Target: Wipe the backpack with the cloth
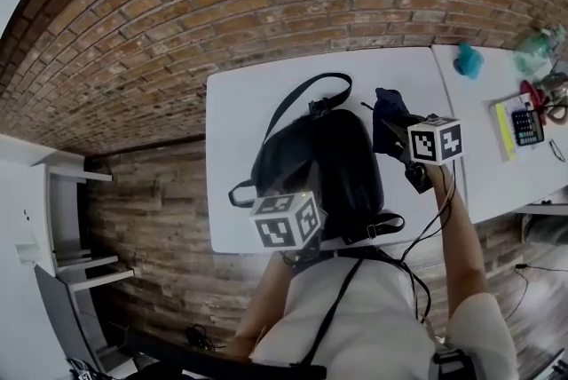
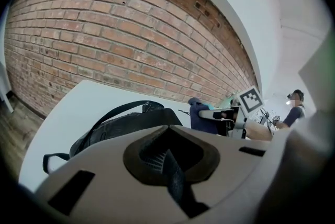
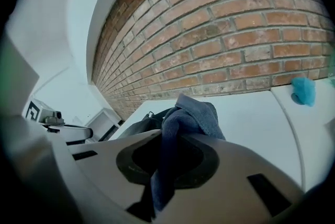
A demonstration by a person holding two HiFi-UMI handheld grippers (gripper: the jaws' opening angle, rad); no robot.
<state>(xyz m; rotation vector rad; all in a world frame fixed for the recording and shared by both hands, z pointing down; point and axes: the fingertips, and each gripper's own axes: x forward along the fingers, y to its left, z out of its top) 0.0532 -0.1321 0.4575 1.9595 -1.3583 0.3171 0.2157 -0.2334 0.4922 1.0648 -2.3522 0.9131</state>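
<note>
Pinching crumpled soft blue cloth (image 3: 199, 113), right gripper (image 3: 163, 160) sits 3 o'clock of rounded black backpack (image 1: 342, 161); left gripper (image 2: 168, 157), 6 o'clock, clamps tight on ribbed webbing strap (image 2: 175, 181).

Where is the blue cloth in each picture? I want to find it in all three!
Head view: the cloth is right of centre, held in the right gripper.
Left gripper view: the cloth is right of the middle, beyond the bag.
Right gripper view: the cloth is in the centre, pinched between the jaws and sticking up.
Shared landmark: the black backpack, just left of the cloth in every view.
</note>
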